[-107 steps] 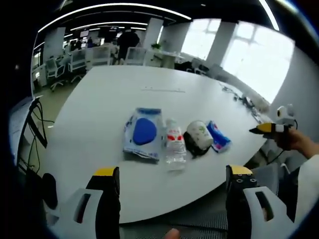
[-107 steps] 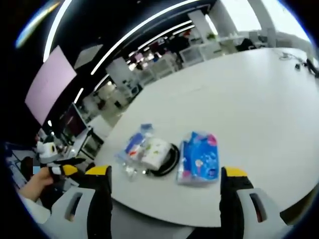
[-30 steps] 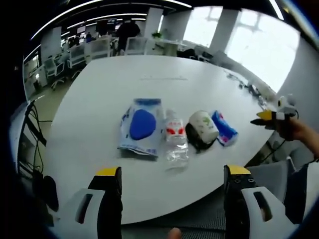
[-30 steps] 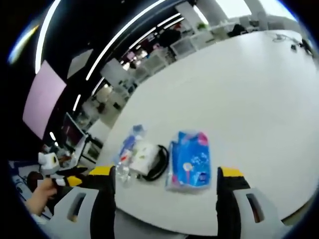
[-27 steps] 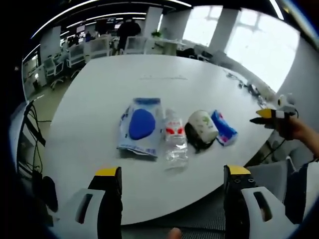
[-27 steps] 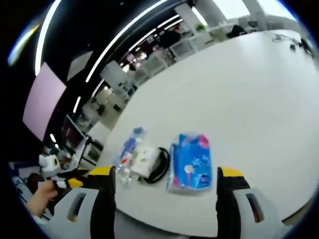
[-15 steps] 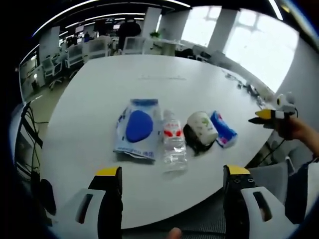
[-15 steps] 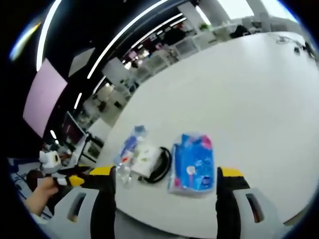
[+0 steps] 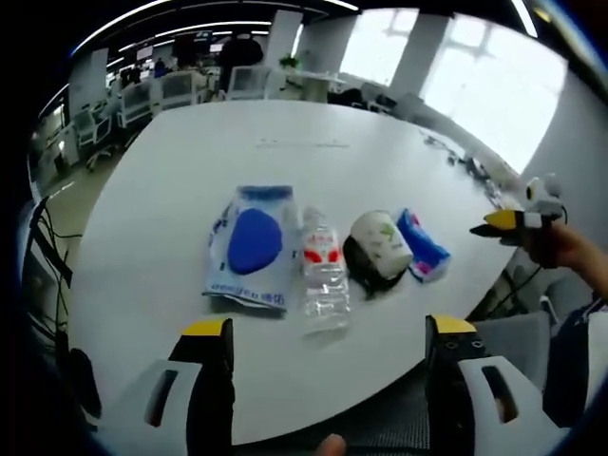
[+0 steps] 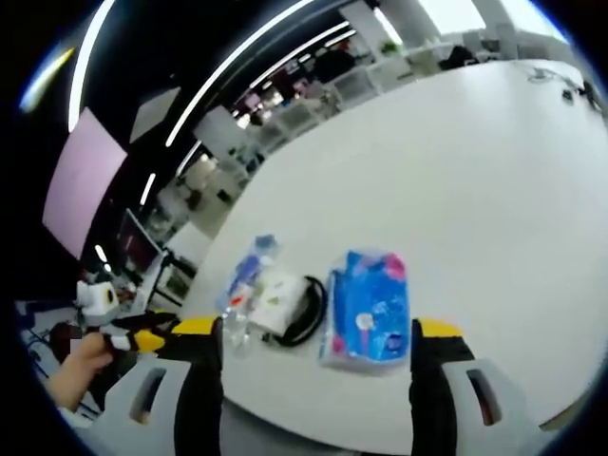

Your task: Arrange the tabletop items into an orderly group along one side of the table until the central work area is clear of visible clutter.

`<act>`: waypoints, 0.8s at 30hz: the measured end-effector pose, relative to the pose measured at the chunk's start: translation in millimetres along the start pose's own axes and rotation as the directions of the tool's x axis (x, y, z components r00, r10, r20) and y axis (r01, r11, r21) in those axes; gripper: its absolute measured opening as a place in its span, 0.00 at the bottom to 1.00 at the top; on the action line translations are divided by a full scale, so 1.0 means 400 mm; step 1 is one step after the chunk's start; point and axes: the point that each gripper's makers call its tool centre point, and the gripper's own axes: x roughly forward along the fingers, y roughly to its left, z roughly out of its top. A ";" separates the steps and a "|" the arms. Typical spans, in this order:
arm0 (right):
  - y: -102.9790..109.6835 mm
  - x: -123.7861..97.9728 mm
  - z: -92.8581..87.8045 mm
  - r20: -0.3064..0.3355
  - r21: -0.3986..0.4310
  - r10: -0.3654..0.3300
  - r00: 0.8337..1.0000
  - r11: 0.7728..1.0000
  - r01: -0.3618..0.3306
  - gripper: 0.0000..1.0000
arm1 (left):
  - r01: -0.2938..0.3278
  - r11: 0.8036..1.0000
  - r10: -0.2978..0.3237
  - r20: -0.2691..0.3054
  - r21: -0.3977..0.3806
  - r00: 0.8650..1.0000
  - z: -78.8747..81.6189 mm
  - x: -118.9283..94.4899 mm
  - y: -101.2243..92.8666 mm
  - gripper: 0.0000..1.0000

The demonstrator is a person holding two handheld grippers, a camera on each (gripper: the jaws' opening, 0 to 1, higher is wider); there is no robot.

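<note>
While both claws gape empty, left claw (image 9: 328,332), right claw (image 10: 318,332), bottle (image 9: 323,269) lying on table (image 9: 209,161).

Two packets (image 9: 249,249), one bottle (image 9: 323,273), one cup (image 9: 380,243)

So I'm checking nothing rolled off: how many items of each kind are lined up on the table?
Blue and white plastic packs: 2, a large one and a small one
Clear plastic water bottle with red label: 1
White paper cup on its side: 1
Black cable loop: 1
Total: 5
</note>
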 end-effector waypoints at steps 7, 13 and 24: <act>0.008 -0.001 0.001 0.008 0.013 0.004 1.000 1.000 -0.004 0.77 | 0.019 1.000 -0.019 -0.017 0.011 1.000 -0.002 0.023 -0.008 0.79; 0.009 0.000 -0.003 -0.001 0.016 0.005 1.000 1.000 -0.005 0.76 | 0.032 0.999 -0.032 -0.020 0.004 0.999 0.003 0.044 -0.011 0.79; 0.009 0.005 -0.005 0.003 0.026 -0.002 1.000 1.000 0.002 0.76 | 0.055 0.998 -0.055 -0.058 0.009 0.997 -0.005 0.071 -0.017 0.79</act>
